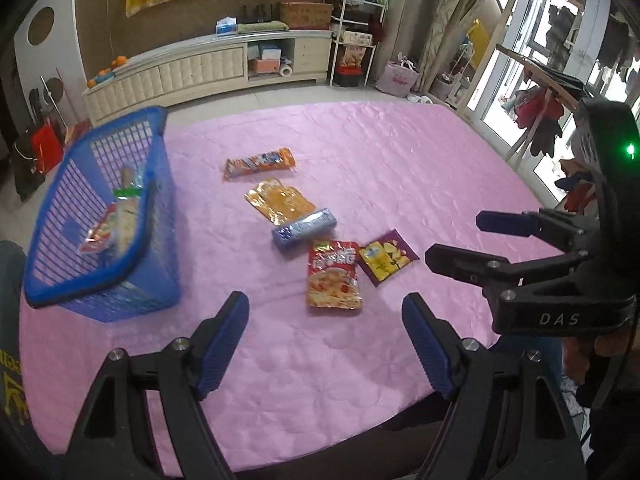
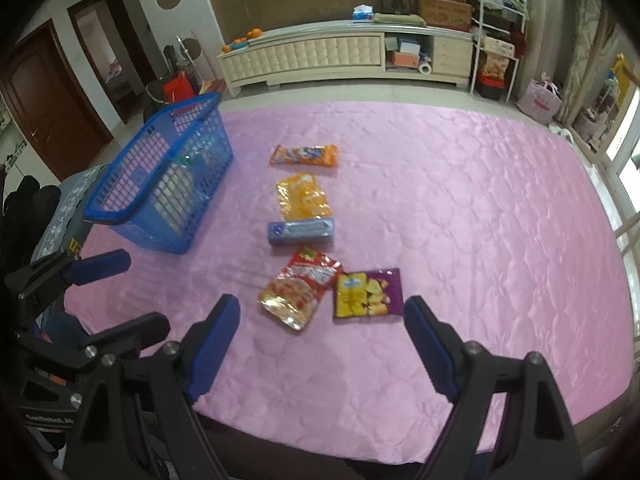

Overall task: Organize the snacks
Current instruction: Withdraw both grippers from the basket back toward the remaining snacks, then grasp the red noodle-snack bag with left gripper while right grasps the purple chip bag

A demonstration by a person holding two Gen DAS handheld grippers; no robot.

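Several snack packs lie in a line on a pink cloth (image 1: 360, 184): an orange bar pack (image 1: 260, 163) (image 2: 304, 155), a gold-orange pouch (image 1: 280, 200) (image 2: 303, 196), a blue-grey roll pack (image 1: 304, 231) (image 2: 300, 232), a red noodle bag (image 1: 334, 276) (image 2: 298, 292) and a purple-and-yellow chip bag (image 1: 386, 258) (image 2: 367, 294). A blue basket (image 1: 96, 216) (image 2: 168, 184) at the left holds a couple of packs (image 1: 120, 216). My left gripper (image 1: 326, 344) is open above the near cloth, nothing between its fingers. My right gripper (image 2: 322, 344) (image 1: 460, 240) is open too, just short of the two nearest bags.
The table's near edge runs under both grippers. A cream cabinet (image 1: 208, 70) and a white rack (image 1: 352, 36) stand behind the table. Wooden rails and hanging clothes (image 1: 540, 104) are off the right side, doors (image 2: 48, 92) off the left.
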